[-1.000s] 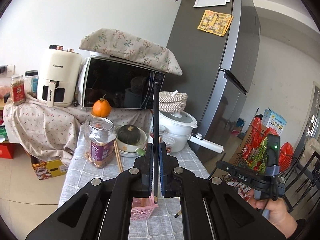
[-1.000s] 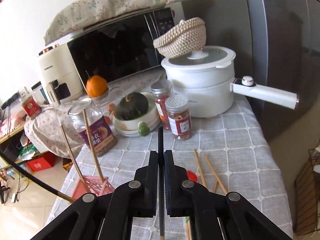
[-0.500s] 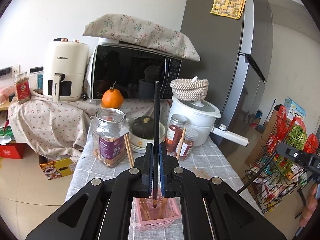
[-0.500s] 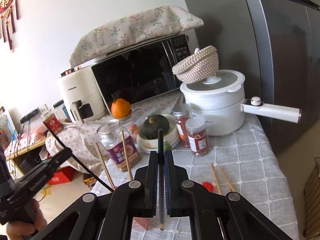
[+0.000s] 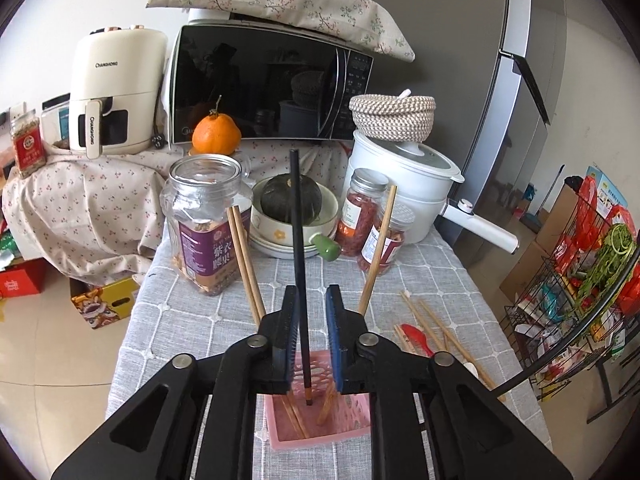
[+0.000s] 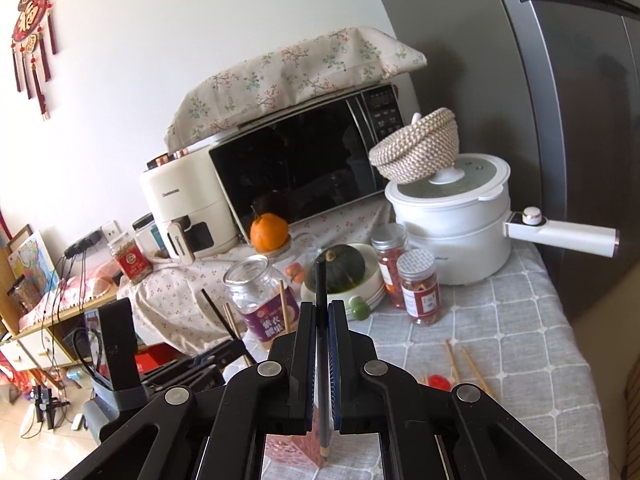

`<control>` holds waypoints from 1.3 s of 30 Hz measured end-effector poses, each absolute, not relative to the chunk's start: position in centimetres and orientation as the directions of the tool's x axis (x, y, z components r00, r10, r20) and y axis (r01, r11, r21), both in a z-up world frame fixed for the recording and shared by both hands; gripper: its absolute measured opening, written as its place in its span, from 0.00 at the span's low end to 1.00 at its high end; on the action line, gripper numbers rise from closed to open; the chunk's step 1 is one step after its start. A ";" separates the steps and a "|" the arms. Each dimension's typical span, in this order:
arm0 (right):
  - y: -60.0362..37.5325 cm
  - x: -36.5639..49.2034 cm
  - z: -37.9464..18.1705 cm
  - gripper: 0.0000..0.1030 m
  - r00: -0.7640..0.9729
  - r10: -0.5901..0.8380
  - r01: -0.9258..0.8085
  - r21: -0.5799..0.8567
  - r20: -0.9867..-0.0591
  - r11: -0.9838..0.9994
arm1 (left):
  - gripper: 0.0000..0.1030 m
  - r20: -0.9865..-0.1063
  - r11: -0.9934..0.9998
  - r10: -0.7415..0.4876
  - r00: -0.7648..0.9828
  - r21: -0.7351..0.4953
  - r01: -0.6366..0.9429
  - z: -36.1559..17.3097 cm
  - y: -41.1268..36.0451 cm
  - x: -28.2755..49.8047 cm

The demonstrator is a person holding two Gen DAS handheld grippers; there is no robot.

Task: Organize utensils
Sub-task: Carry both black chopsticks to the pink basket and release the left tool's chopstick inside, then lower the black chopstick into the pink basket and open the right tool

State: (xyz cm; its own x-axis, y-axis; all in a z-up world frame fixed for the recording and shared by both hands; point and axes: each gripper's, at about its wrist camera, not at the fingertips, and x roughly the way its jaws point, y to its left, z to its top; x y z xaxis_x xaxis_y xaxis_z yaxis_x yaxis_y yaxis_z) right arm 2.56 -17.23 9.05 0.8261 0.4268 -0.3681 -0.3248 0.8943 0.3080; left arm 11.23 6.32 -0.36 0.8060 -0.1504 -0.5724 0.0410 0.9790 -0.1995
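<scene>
In the left wrist view my left gripper (image 5: 312, 300) is open right above a pink utensil basket (image 5: 320, 432). A black chopstick (image 5: 298, 248) stands between the parted jaws with its tip down in the basket, beside several wooden chopsticks (image 5: 244, 256). In the right wrist view my right gripper (image 6: 321, 312) is shut on a second black chopstick (image 6: 320, 284), held upright above the basket (image 6: 292, 450). Loose wooden chopsticks (image 5: 436, 320) and a red spoon (image 5: 416, 336) lie on the grey tablecloth to the right.
A glass jar (image 5: 206, 216), a bowl with a green squash (image 5: 290, 200), two spice jars (image 5: 362, 210) and a white pot (image 5: 404, 184) stand behind the basket. A microwave (image 5: 264, 84), an air fryer (image 5: 114, 88) and a grey fridge (image 5: 480, 80) stand at the back.
My left gripper came down over the pink basket and opened, letting go of its black chopstick into it. My right gripper lifted and drew back, still holding its chopstick.
</scene>
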 end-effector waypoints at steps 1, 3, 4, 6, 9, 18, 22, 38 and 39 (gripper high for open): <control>-17.2 2.6 9.2 0.04 0.826 0.428 -0.326 0.308 -0.367 0.894 | 0.38 -0.574 0.980 -0.141 0.807 -0.196 0.032 -0.2 6.3 11.0; -17.0 2.6 9.7 0.04 0.827 0.430 -0.332 0.303 -0.362 0.893 | 0.54 -0.550 0.981 -0.136 0.824 -0.191 0.034 0.3 6.4 10.2; -16.9 2.5 9.9 0.04 0.829 0.434 -0.338 0.302 -0.354 0.892 | 0.55 -0.545 0.982 -0.133 0.828 -0.183 0.037 0.7 6.4 9.8; -16.8 2.4 10.4 0.04 0.830 0.445 -0.351 0.306 -0.336 0.885 | 0.59 -0.548 0.984 -0.133 0.826 -0.174 0.043 1.3 6.6 9.0; -16.4 2.2 11.2 0.04 0.831 0.465 -0.372 0.318 -0.305 0.872 | 0.65 -0.565 0.984 -0.126 0.815 -0.173 0.033 1.7 7.4 7.7; -14.2 3.9 11.1 0.04 0.824 0.496 -0.395 0.349 -0.273 0.849 | 0.67 -0.680 0.985 -0.098 0.726 -0.168 -0.025 -0.2 10.8 5.9; -12.9 5.4 9.6 0.04 0.819 0.487 -0.383 0.343 -0.304 0.858 | 0.67 -0.708 0.988 -0.088 0.701 -0.152 -0.029 -1.2 11.7 5.6; -9.3 11.7 2.6 0.05 0.745 0.482 -0.312 0.396 -0.462 0.863 | 0.67 -0.737 0.988 -0.123 0.665 -0.155 0.010 -2.3 11.1 5.8; -9.3 11.9 2.2 0.05 0.739 0.483 -0.310 0.399 -0.470 0.863 | 0.67 -0.738 0.988 -0.125 0.663 -0.155 0.013 -2.3 11.0 5.7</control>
State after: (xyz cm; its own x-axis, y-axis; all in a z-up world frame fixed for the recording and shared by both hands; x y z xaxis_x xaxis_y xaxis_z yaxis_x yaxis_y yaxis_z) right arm 11.89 -9.26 2.25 0.7392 0.4828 -0.4696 -0.3099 0.8629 0.3992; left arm 5.73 11.00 -2.32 0.6631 -0.1247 -0.7380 0.0134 0.9879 -0.1548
